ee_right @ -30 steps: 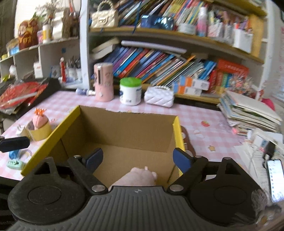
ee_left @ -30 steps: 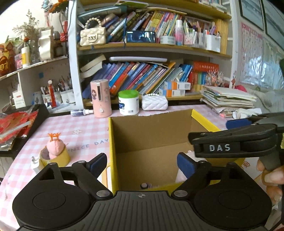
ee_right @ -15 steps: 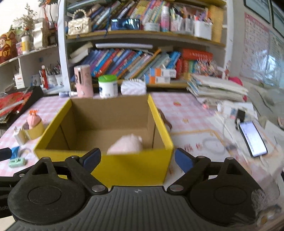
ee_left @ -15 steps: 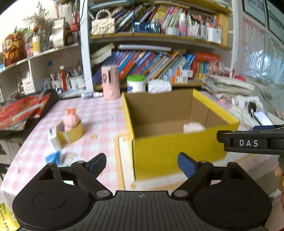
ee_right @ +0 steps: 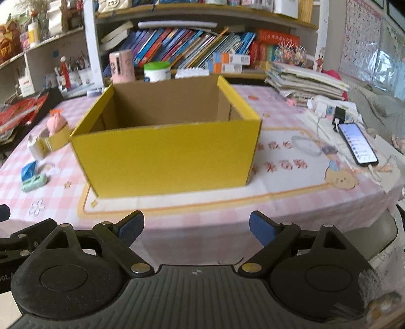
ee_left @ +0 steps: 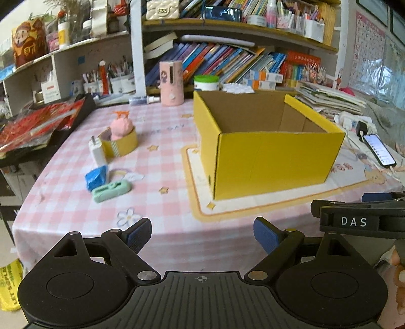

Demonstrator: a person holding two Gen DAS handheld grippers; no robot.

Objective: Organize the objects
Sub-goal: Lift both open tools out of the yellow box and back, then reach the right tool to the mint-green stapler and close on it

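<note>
Place: home study or child's room | Evidence: tall white bookshelf (ee_left: 136, 50) crammed with slanted colourful children's books (ee_left: 215, 60) | white pen cups full of pens (ee_left: 121, 81) | alphabet wall chart (ee_left: 369, 50) | table under pink-and-white checked cloth (ee_left: 164, 162) | cream quilted handbag (ee_left: 162, 8) on upper shelf | charging smartphone (ee_right: 358, 144)
</note>
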